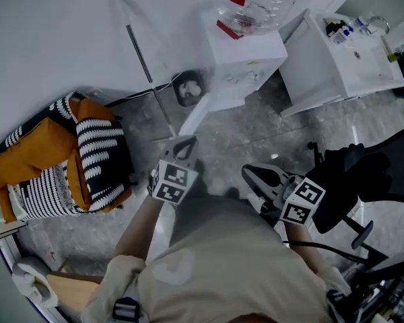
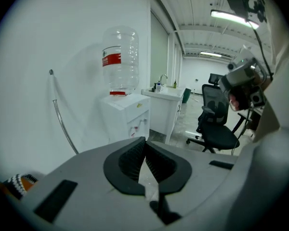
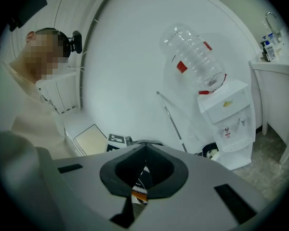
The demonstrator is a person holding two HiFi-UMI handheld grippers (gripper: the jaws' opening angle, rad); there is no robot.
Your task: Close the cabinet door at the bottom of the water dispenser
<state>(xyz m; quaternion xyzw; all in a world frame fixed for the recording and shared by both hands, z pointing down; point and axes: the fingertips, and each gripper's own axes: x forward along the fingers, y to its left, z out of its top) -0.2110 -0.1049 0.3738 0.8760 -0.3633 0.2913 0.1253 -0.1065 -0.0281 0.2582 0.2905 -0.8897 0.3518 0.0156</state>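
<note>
As seen in the head view, the white water dispenser with clear bottle (image 1: 246,52) stands far, and its white bottom cabinet door (image 1: 200,113) is swung open toward me, near the left gripper (image 1: 184,147). In the left gripper view the jaws are pressed together with nothing between them, so I would push the door's far edge slowly with the closed tips. In the right gripper view the right gripper (image 3: 145,150) is also closed on nothing, and I would hold it aside.

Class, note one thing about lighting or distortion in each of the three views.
Head view: dim, bluish, flat light over the floor. Left gripper view: dark fisheye corners, ceiling light blown out. Right gripper view: fisheye curvature tilts the water dispenser.

Bare floor (image 1: 256,143) to dispenser (image 1: 246,56) — chair (image 1: 374,173) right, cushions (image 1: 74,160) left
</note>
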